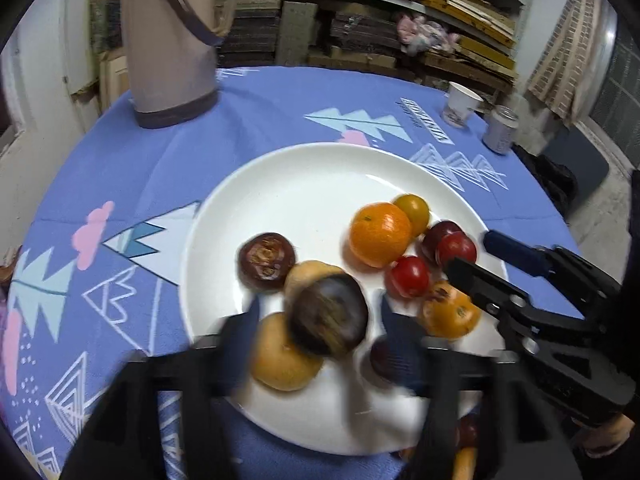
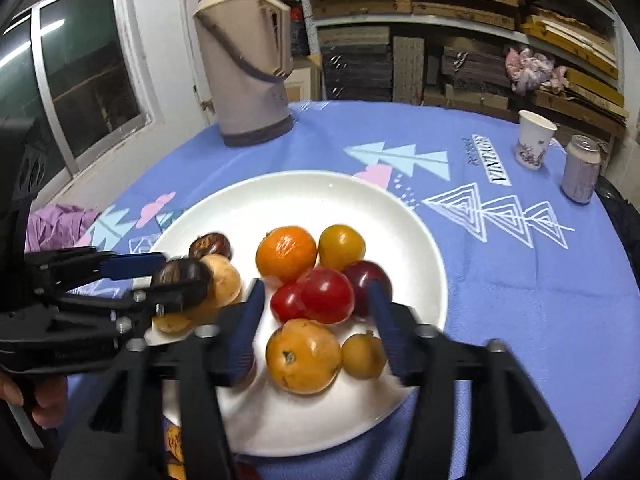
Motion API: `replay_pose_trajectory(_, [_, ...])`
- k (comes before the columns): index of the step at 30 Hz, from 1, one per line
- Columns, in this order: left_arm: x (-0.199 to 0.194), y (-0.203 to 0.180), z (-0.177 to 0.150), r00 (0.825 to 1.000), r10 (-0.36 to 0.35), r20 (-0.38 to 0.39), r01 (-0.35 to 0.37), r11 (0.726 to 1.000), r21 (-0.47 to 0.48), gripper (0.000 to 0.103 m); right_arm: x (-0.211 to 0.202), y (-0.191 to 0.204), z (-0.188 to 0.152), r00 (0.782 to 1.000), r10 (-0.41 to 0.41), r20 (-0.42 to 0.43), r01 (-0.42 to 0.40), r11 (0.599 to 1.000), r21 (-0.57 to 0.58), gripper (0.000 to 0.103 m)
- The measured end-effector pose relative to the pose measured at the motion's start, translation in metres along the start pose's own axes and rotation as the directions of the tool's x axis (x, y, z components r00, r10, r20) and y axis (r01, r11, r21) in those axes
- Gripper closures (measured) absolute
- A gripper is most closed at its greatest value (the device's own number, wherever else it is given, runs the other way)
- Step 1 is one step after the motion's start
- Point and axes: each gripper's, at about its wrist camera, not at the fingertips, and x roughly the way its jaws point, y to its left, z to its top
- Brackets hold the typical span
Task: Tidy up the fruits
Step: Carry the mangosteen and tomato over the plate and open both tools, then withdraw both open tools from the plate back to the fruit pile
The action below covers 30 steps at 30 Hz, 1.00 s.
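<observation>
A white plate [image 1: 304, 184] on the blue tablecloth holds several fruits: an orange [image 1: 380, 234], red tomatoes [image 1: 408, 276], tan round fruits and dark ones. My left gripper [image 1: 316, 320] is open over the plate's near side; a dark brown fruit [image 1: 328, 314] is blurred between its fingers, not gripped. In the right wrist view the same dark fruit [image 2: 182, 278] sits between the left gripper's fingers [image 2: 132, 266]. My right gripper [image 2: 316, 308] is open and empty above the red tomatoes [image 2: 326, 294] and an orange-yellow fruit [image 2: 302, 356].
A tall beige thermos [image 2: 248, 64] stands at the table's far left. A paper cup [image 2: 534, 144] and a drink can [image 2: 582, 168] stand at the far right. Purple cloth [image 2: 56, 224] lies at the left edge. Shelves of boards fill the background.
</observation>
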Motion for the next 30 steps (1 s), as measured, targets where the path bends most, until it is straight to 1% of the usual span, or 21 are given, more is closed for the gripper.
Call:
replay_pose_trajectory(1, [-0.005,0.001,0.0,1.0,0.02,0.024,-0.02,1.0,-0.006,0.022,-0.003,0.0,0.0,1.0,0.001,0.002,-0.001,1.0,0.0,0.048])
replay_pose_trajectory(3, [-0.015,0.003,-0.003,0.998,0.02,0.053,-0.02,1.0,0.0,0.02,-0.012,0.0,-0.004,1.0,0.001,0.006,-0.001,1.0,-0.016,0.048])
replay_pose_trajectory(7, [-0.028,0.004,-0.01,0.998,0.012,0.058,-0.012,1.0,0.004,0.02,-0.033,-0.002,-0.016,1.0,-0.02,0.012,0.021,0.999,-0.041,0.048])
replay_pose_trajectory(11, [-0.038,0.001,-0.024,0.999,0.008,0.053,-0.009,1.0,0.025,0.02,-0.064,-0.007,-0.035,0.999,-0.022,0.035,0.024,0.999,-0.039,0.039])
replay_pose_trajectory(14, [-0.044,-0.003,-0.036,0.999,0.0,0.041,-0.002,0.999,0.044,0.019,-0.08,-0.01,-0.05,0.999,-0.026,0.032,0.028,0.999,-0.04,0.038])
replay_pose_trajectory(16, [-0.049,-0.004,-0.046,0.999,-0.007,0.032,0.006,0.999,0.053,0.019,-0.089,-0.012,-0.062,0.999,-0.027,0.019,0.028,0.999,-0.031,0.036])
replay_pose_trajectory(18, [-0.053,-0.005,-0.055,1.0,-0.012,0.022,0.01,0.998,0.066,0.019,-0.094,-0.014,-0.073,0.999,-0.037,0.005,0.037,0.999,-0.023,0.025])
replay_pose_trajectory(20, [-0.056,-0.006,-0.061,1.0,-0.008,0.019,0.006,0.997,0.072,0.019,-0.098,-0.013,-0.082,0.999,-0.039,-0.006,0.039,0.999,-0.018,0.022])
replay_pose_trajectory(25, [-0.061,-0.007,-0.076,1.0,-0.016,-0.002,0.016,0.998,0.068,0.018,-0.109,-0.011,-0.102,1.0,-0.011,-0.018,0.011,1.0,0.004,0.021])
replay_pose_trajectory(28, [-0.063,-0.006,-0.083,1.0,-0.018,-0.016,0.018,0.998,0.06,0.018,-0.117,-0.006,-0.113,1.0,0.005,-0.028,-0.005,1.0,-0.009,0.021])
replay_pose_trajectory(30, [-0.064,-0.006,-0.087,1.0,-0.019,-0.024,0.02,0.998,0.061,0.018,-0.12,-0.003,-0.118,0.999,0.029,-0.04,-0.029,0.999,-0.012,0.021])
